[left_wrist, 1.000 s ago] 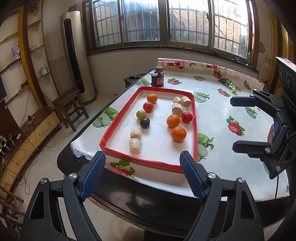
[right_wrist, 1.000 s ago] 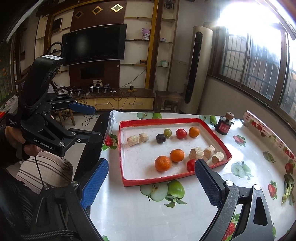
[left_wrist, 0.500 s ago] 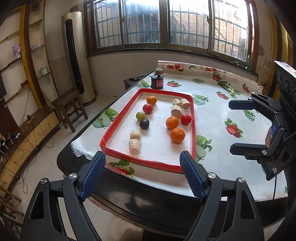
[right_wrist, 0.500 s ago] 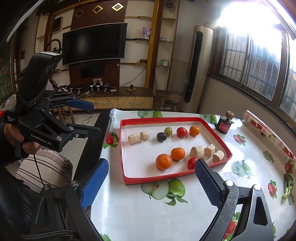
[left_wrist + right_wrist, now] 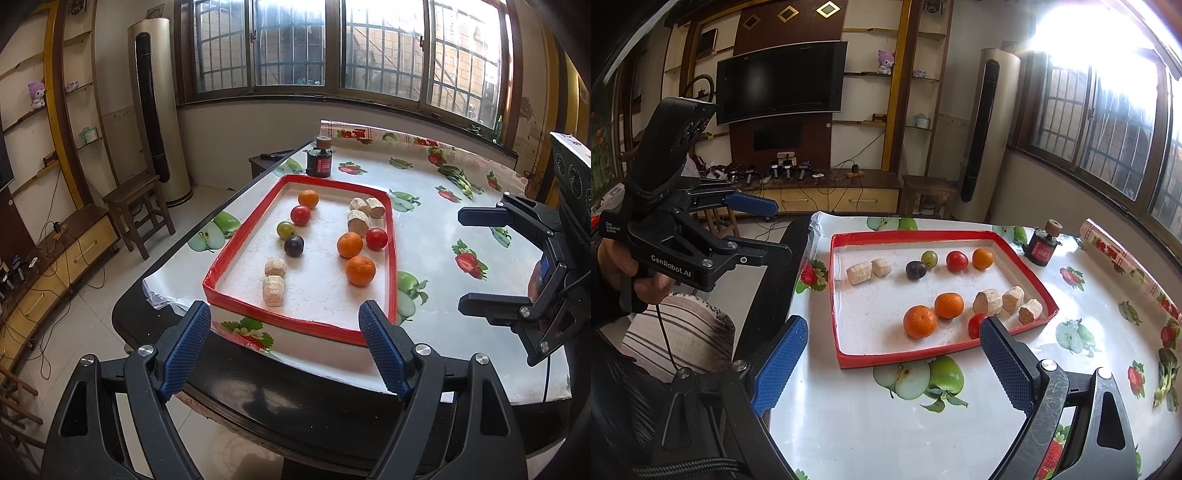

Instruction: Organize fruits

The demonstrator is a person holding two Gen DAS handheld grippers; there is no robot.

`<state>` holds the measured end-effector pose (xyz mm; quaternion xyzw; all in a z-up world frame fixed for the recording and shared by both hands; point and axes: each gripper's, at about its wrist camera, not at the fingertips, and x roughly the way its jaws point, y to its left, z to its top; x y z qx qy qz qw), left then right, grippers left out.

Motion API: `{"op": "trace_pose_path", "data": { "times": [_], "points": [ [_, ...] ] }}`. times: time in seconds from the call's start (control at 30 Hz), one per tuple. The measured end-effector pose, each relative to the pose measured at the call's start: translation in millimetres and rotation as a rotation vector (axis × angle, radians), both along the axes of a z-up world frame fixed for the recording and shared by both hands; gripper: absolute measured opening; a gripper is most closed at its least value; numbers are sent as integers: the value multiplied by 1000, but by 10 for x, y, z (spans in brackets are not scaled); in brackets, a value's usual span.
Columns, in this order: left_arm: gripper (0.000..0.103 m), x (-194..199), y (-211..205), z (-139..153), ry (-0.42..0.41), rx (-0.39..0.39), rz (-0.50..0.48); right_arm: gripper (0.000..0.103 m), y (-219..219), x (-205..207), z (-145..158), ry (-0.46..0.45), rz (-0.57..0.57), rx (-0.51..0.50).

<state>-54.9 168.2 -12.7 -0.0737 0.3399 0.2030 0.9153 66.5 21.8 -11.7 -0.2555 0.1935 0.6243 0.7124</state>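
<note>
A red-rimmed white tray lies on the table and holds the fruit. In it are three oranges, two red tomatoes, a green grape, a dark plum and several beige chunks. My left gripper is open and empty, short of the tray's near edge. My right gripper is open and empty, beside the tray's long side.
A small dark jar stands just past the tray's far end. The table has a fruit-print cloth and a dark front edge. A wooden stool and an air conditioner tower stand off to the side.
Both grippers have drawn slightly nearer the tray. Both stay open and empty, and the fruit has not moved.
</note>
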Motion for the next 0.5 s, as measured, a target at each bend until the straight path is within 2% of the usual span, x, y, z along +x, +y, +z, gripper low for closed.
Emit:
{"op": "trace_pose_path", "data": {
  "times": [0.5],
  "points": [
    [83,23,-14,18,-5,18,4,95,0,14,-16,0,-3,-1]
  ]
}}
